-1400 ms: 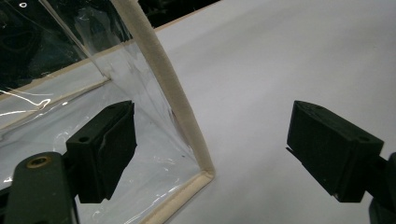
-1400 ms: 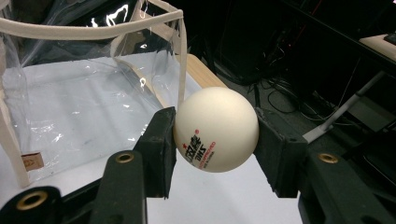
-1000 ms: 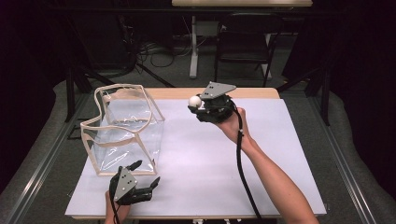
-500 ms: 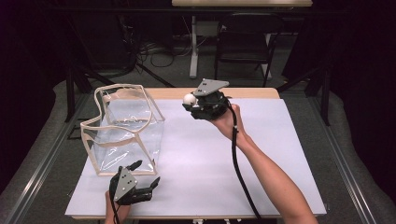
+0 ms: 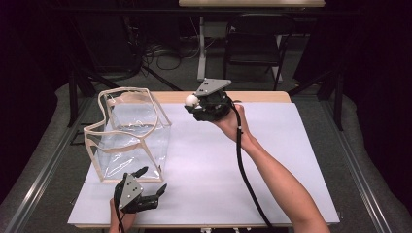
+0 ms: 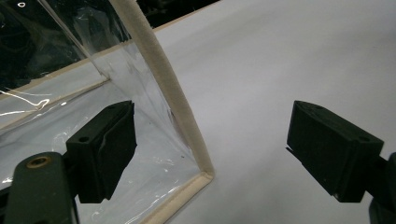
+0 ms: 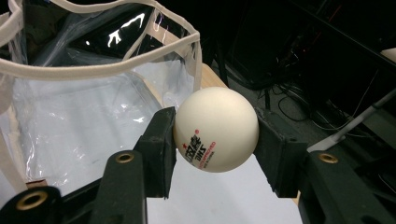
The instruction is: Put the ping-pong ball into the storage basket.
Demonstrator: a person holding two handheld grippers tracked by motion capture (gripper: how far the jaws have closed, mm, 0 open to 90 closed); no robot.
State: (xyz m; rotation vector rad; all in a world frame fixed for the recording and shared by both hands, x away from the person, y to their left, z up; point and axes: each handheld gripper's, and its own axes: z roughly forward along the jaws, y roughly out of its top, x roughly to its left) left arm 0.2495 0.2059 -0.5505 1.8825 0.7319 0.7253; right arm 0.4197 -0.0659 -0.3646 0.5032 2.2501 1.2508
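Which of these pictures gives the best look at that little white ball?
The right gripper view: the white ball sits close up, pinched between the right tool's black jaws, its red and black print readable. The high view shows the ball as a tiny white dot at that tool's tip, beside the clear bag.

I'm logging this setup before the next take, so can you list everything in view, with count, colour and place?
Ball: one, white with red and black print, clamped between the right gripper's fingers.
Clear bag: one, transparent with cream trim, standing open on the table's left part.
Table: one, white top with a wooden far edge.
Chair: one, dark, behind the table.
Left gripper: one, black, fingers apart at the bag's near corner.
Right gripper: one, black, raised at the far edge, beside the bag.
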